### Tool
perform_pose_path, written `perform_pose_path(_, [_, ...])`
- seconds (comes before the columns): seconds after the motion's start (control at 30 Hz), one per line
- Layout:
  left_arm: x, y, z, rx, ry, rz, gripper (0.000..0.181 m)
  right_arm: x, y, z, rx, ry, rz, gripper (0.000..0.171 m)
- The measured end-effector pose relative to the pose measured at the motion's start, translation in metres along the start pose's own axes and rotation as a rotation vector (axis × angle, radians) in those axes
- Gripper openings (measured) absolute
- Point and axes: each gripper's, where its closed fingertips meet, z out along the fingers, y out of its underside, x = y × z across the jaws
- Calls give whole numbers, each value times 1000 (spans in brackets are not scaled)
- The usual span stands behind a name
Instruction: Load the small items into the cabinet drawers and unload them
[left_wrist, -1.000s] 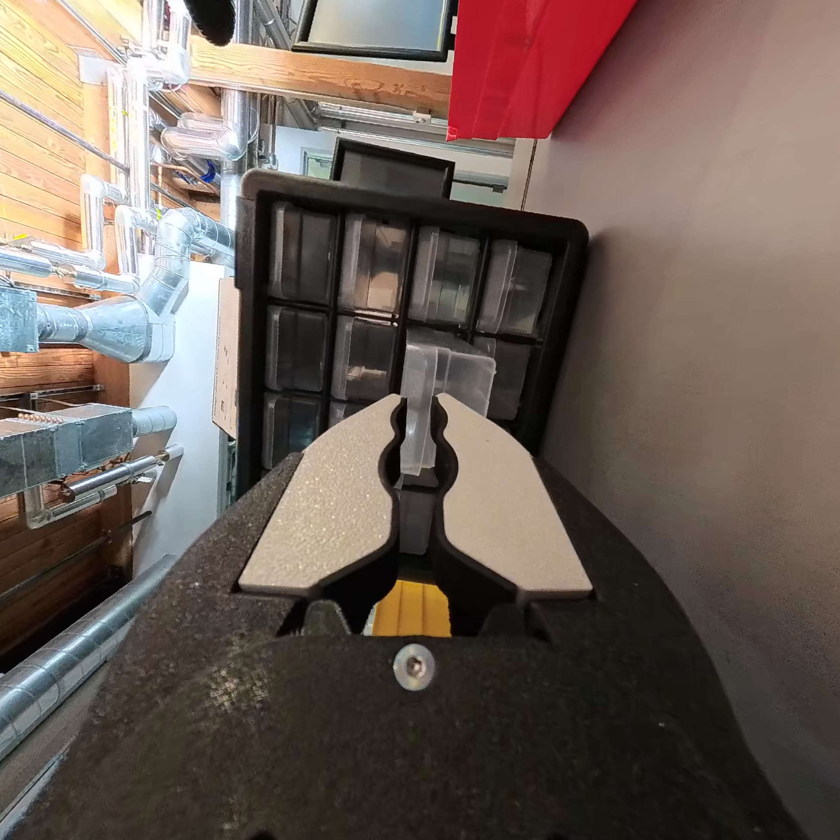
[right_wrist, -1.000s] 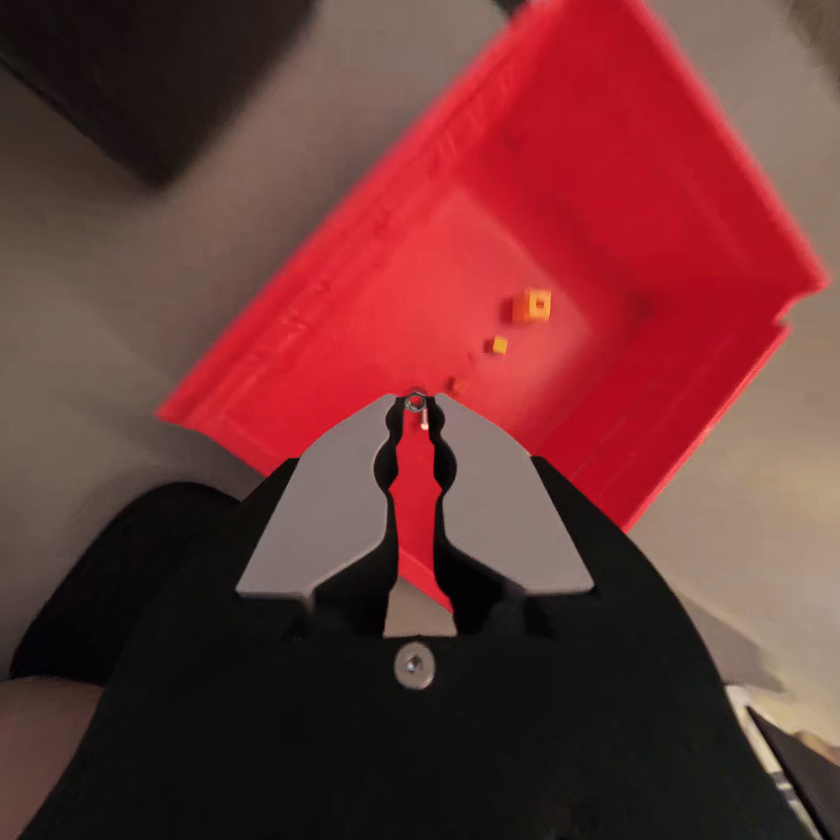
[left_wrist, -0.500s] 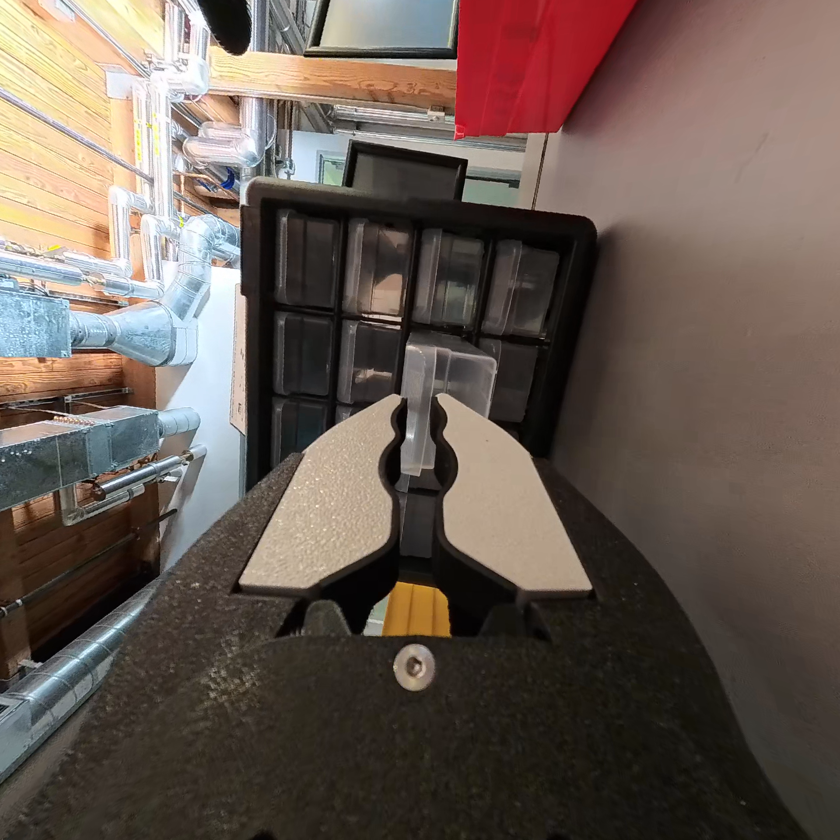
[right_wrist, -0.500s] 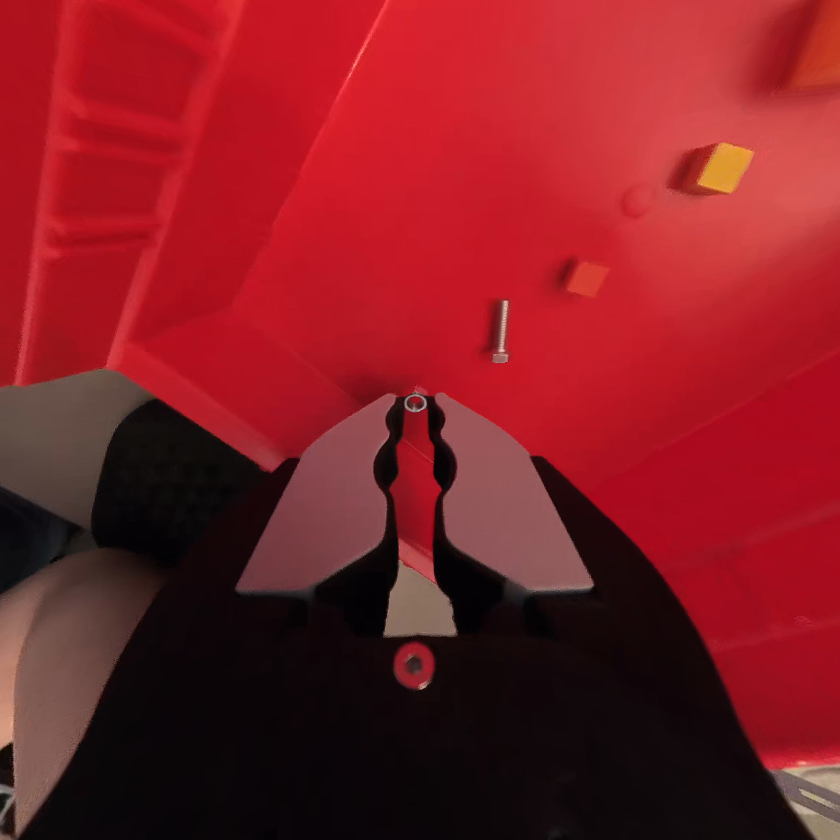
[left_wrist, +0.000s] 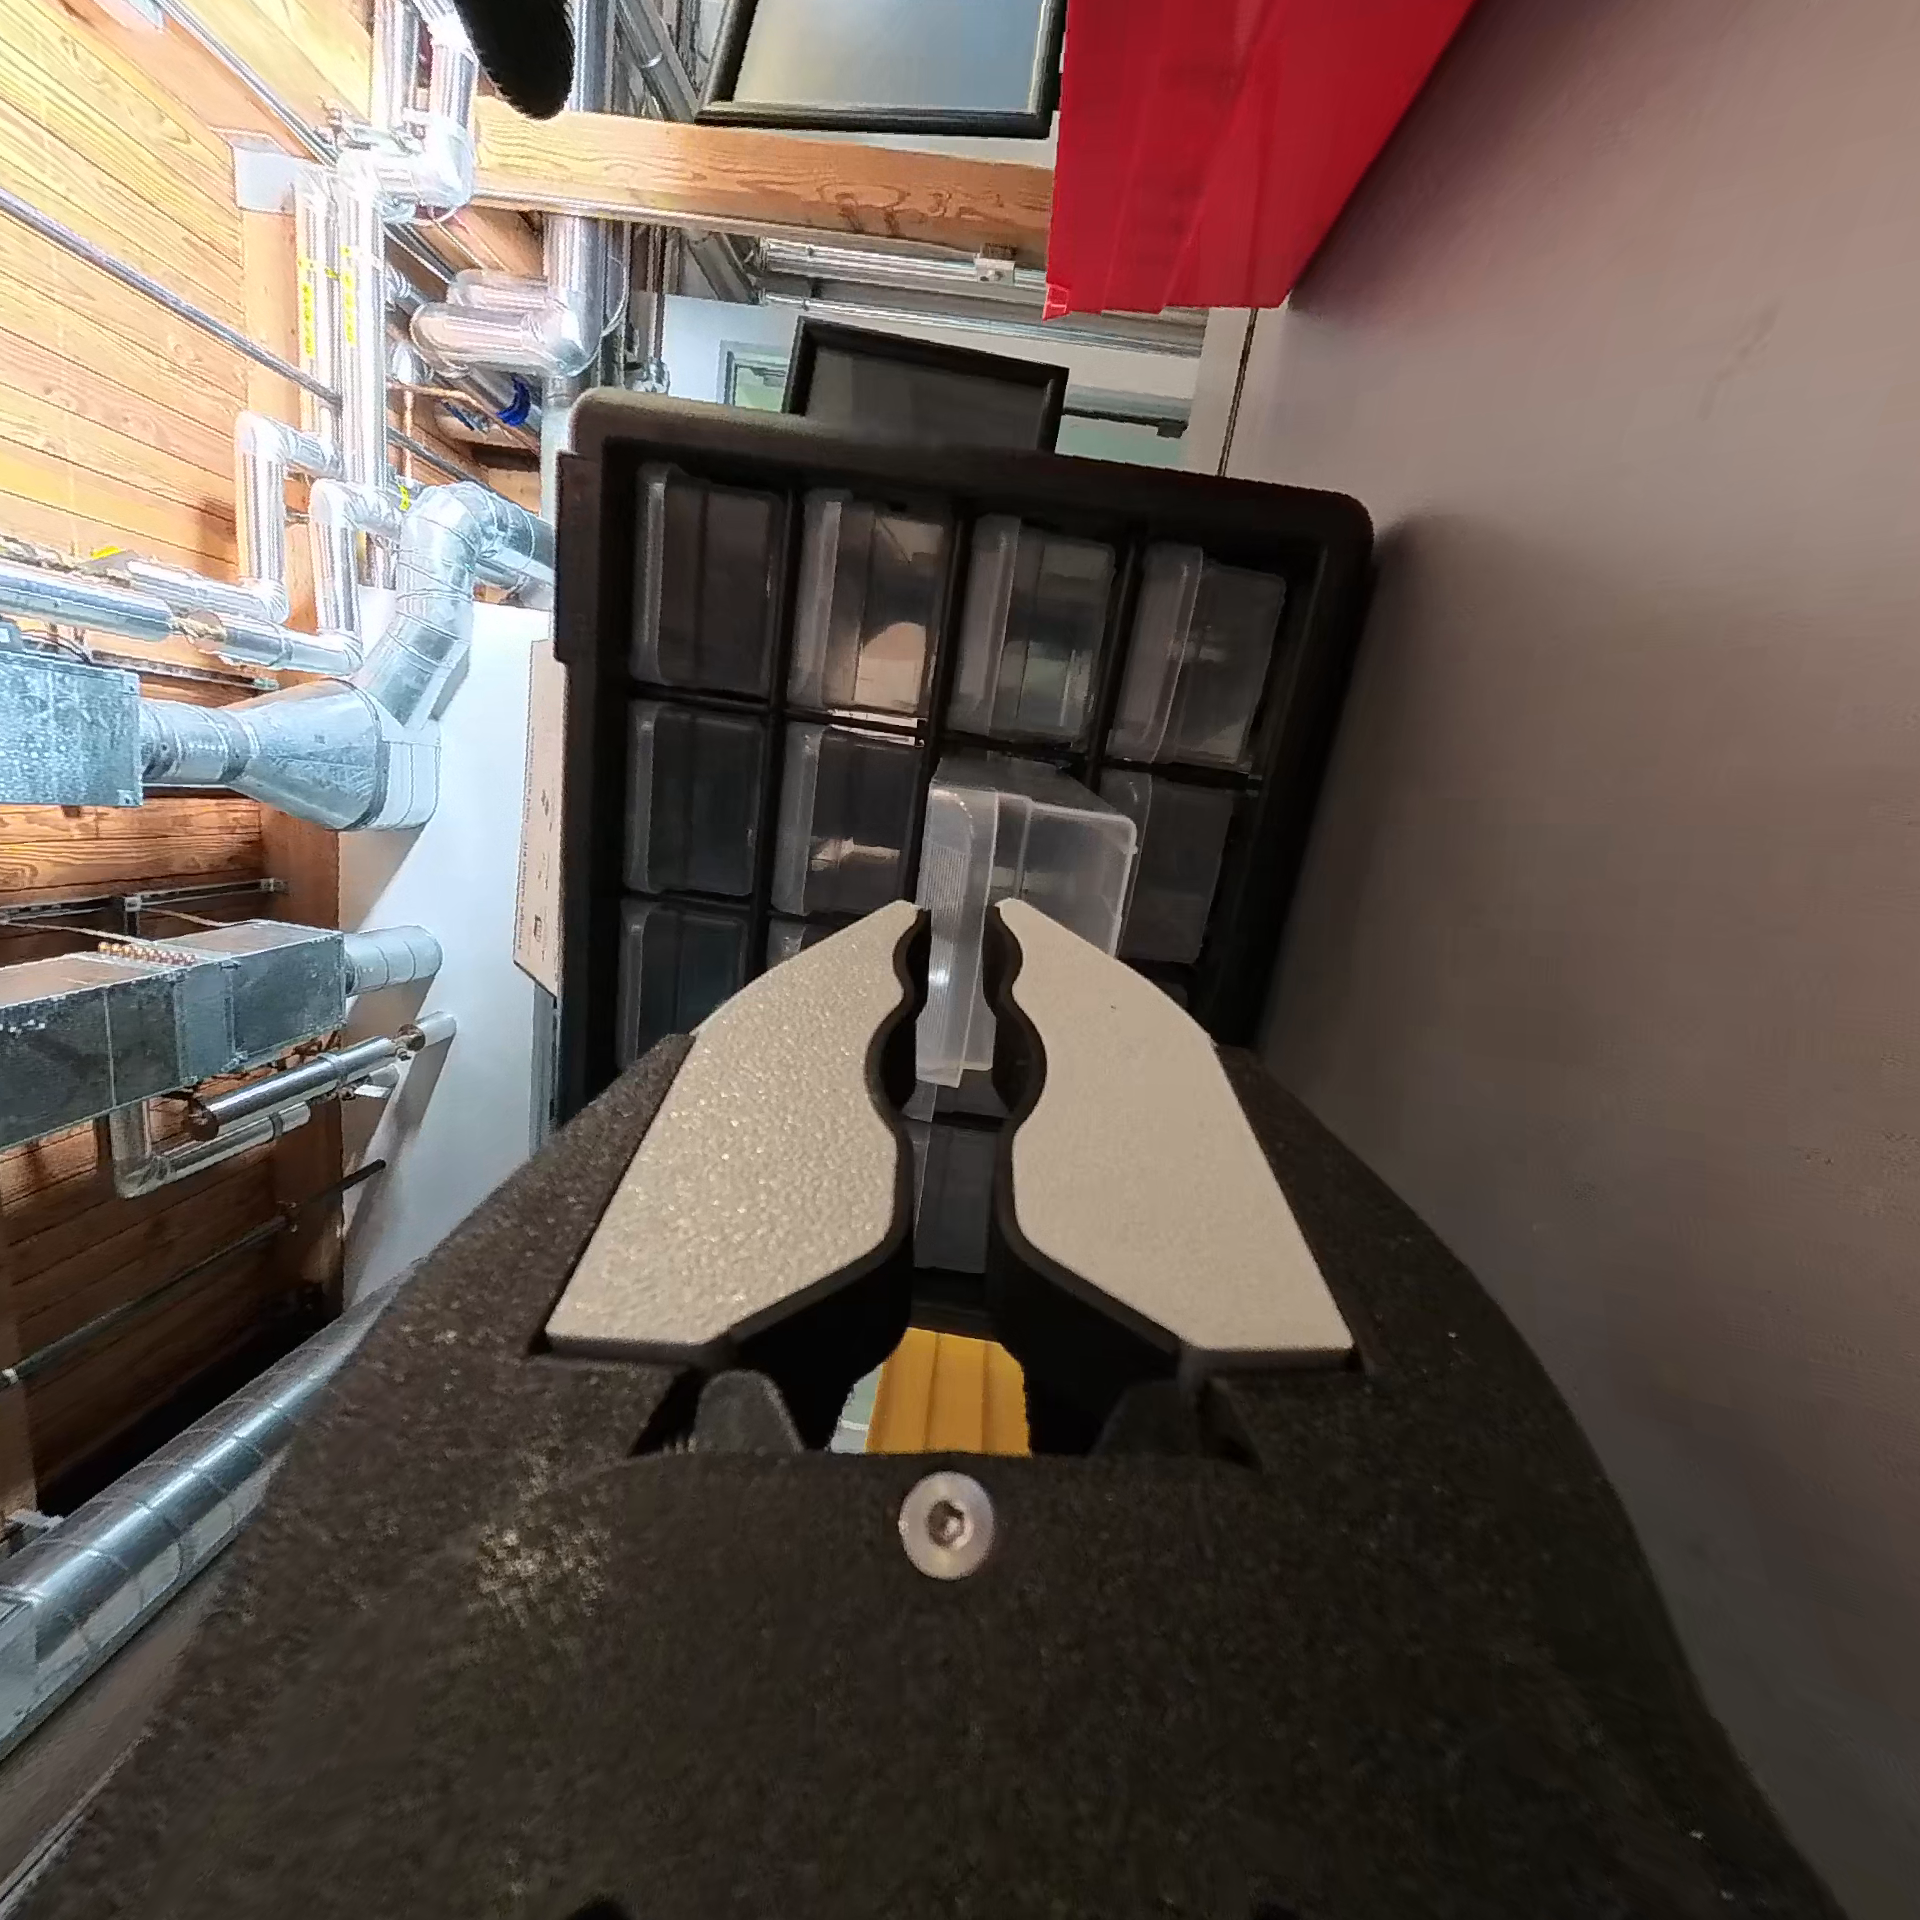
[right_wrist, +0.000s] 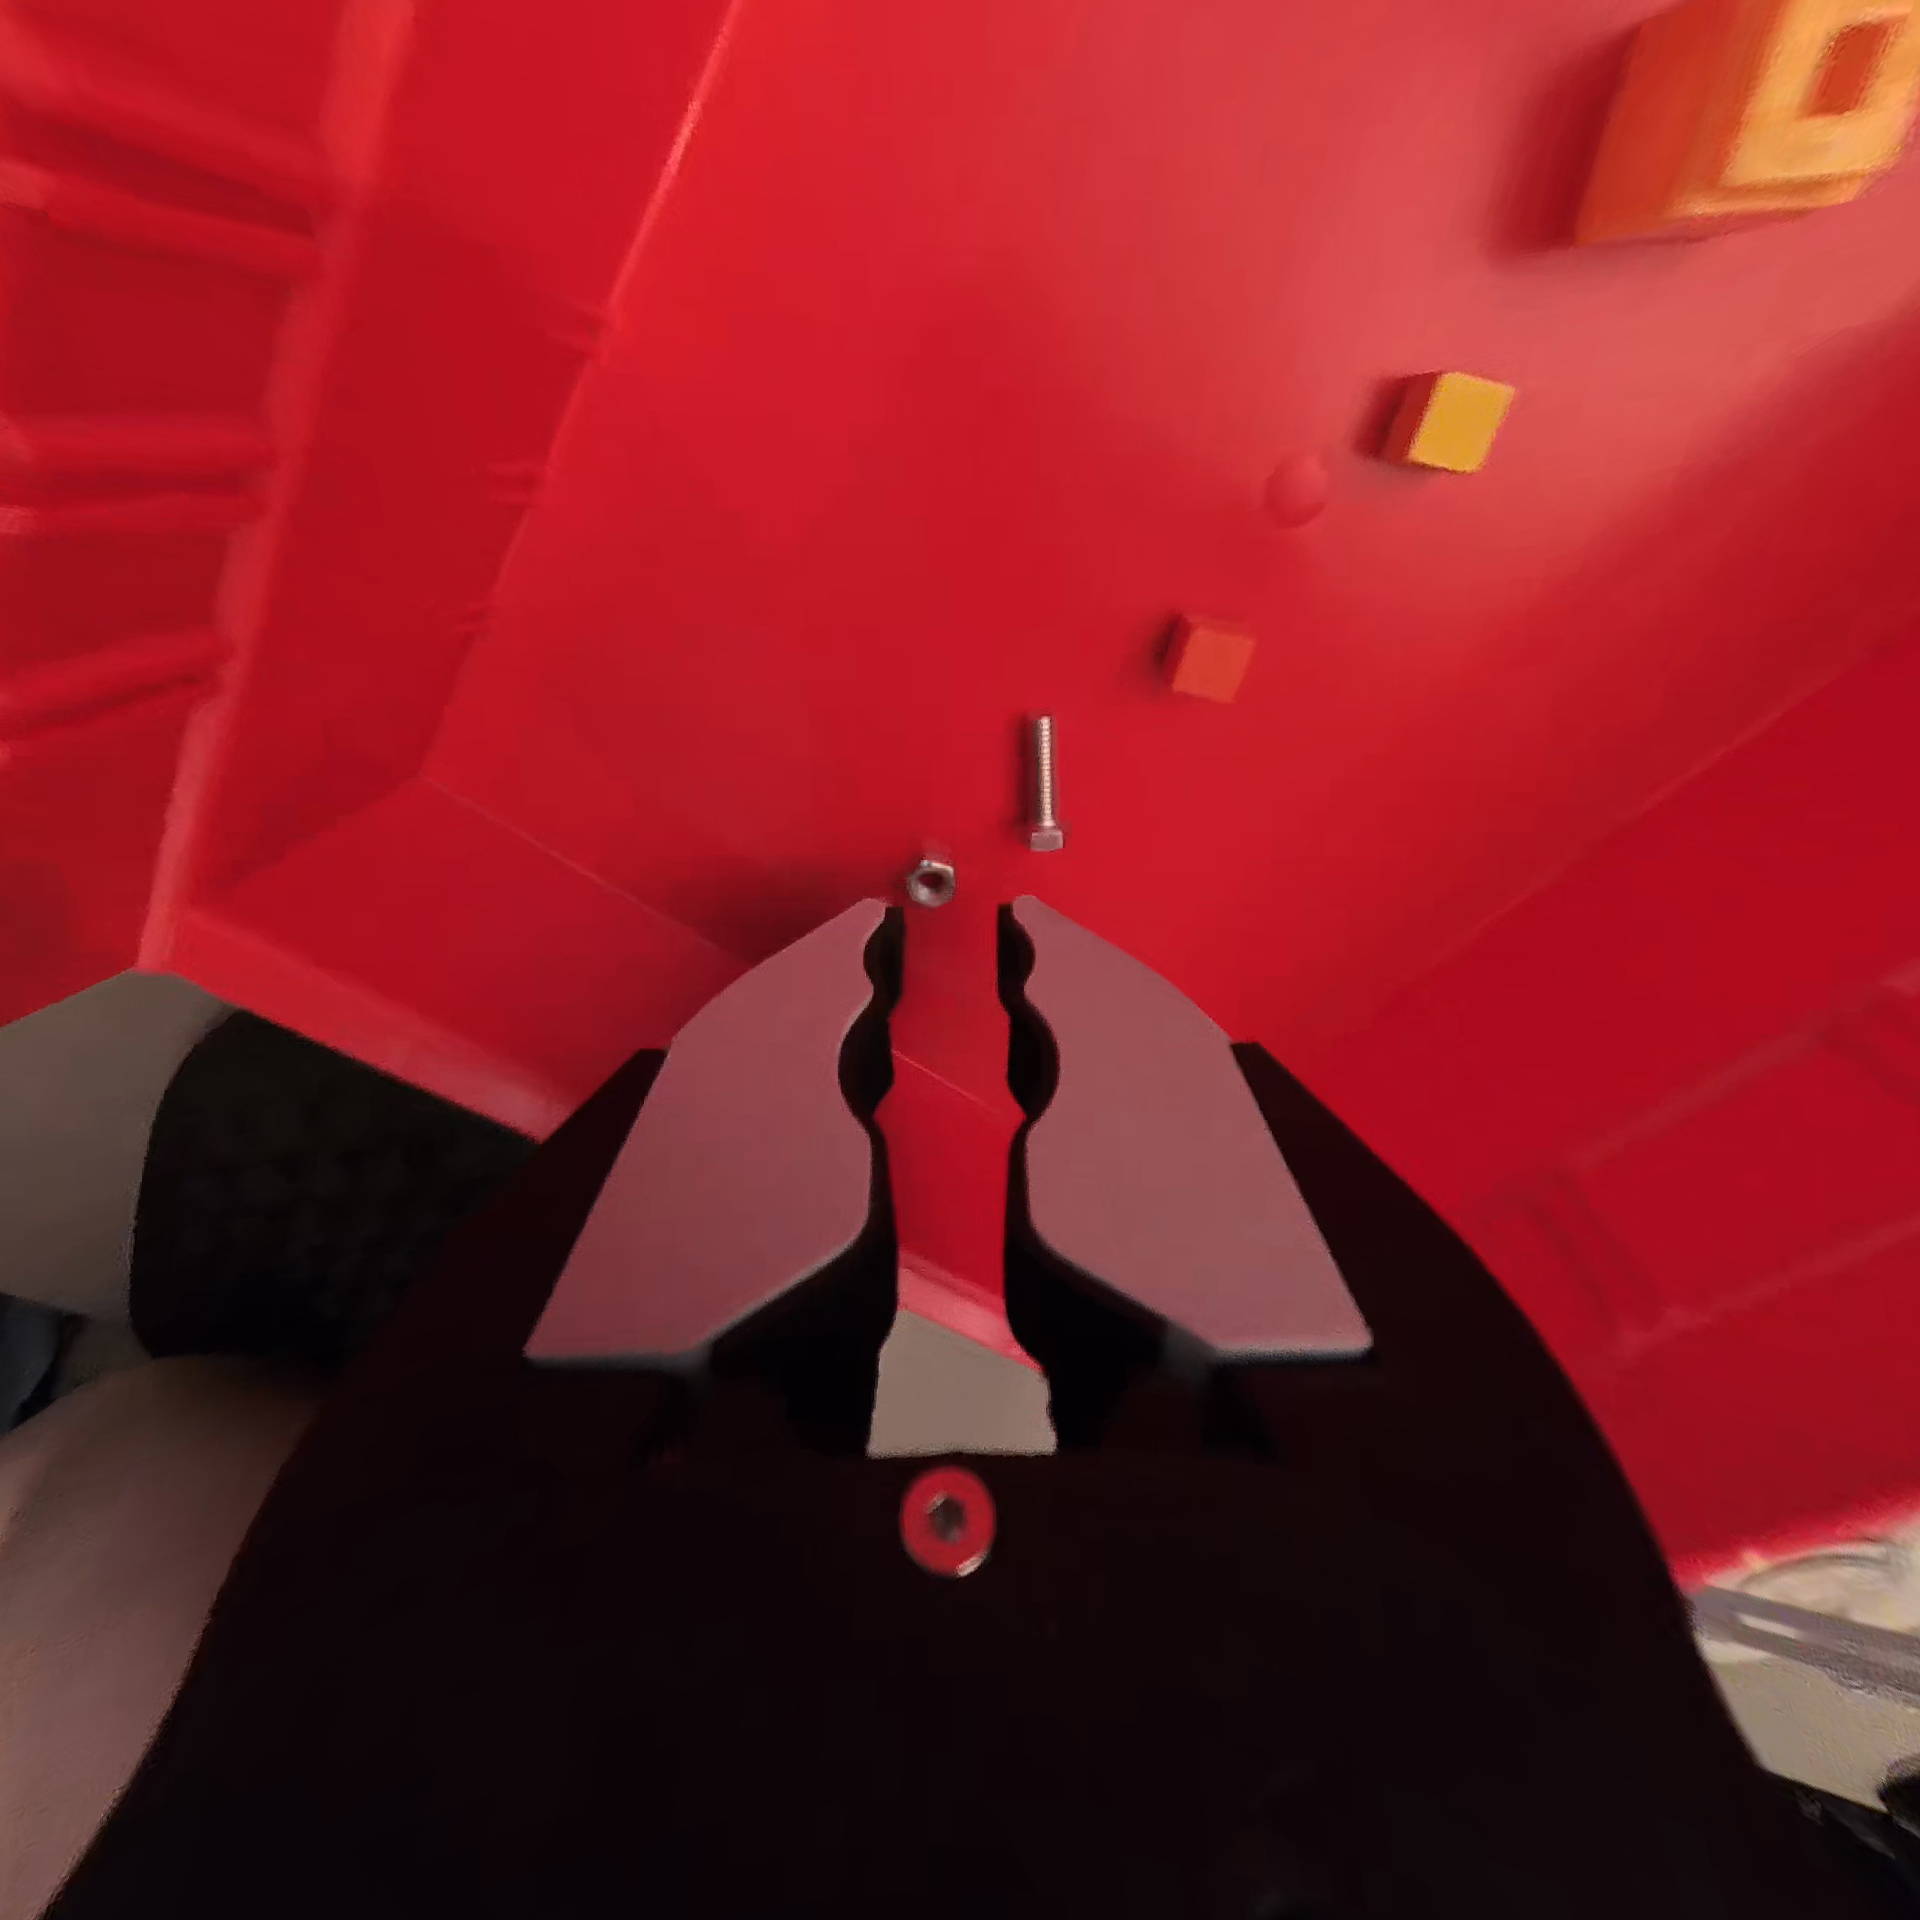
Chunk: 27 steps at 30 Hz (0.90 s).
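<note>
In the left wrist view, the black cabinet (left_wrist: 597, 644) of clear drawers stands on the grey table (left_wrist: 1610, 935). One clear drawer (left_wrist: 1055, 862) is pulled partway out. My left gripper (left_wrist: 956, 920) is shut on its front handle tab. In the right wrist view, my right gripper (right_wrist: 945, 912) is low inside the red bin (right_wrist: 831, 416), slightly open and empty. A small steel nut (right_wrist: 930, 883) lies on the bin floor just past the left fingertip. A steel bolt (right_wrist: 1042, 790) lies just beyond it.
On the bin floor lie a small orange cube (right_wrist: 1210, 657), a yellow cube (right_wrist: 1455, 421) and a bigger orange block (right_wrist: 1756, 114). The red bin also shows in the left wrist view (left_wrist: 1195, 156), beyond the cabinet. Pipes and wood panelling fill the background. The tips of one gripper are about 35 cm away from the tips of the other. To the black cabinet (left_wrist: 597, 644): left tips about 15 cm, right tips about 30 cm.
My right gripper dropped into the red bin, then opened and let go of the nut, which now lies on the bin floor. My left gripper kept its hold on the drawer handle.
</note>
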Motion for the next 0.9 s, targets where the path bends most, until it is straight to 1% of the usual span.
perform_pose_path(0.13, [0, 2, 6, -7, -3, 14, 9, 3, -7, -33, 127, 77, 1, 18])
perform_pose_path(0.3, [-2, 7, 29, -34, -4, 40, 9, 0, -6, -52, 159, 147, -30, 18])
perform_pose_path(0.4, [-1, 10, 40, -53, 7, 34, 9, -3, -12, -53, 169, 148, -52, 18])
perform_pose_path(0.7, [1, 21, 75, -126, -4, 130, 8, 2, -11, -43, 153, 126, -38, 18])
perform_pose_path(0.9, [2, 23, 92, -163, -4, 83, 8, 4, -13, -43, 182, 110, -30, 18])
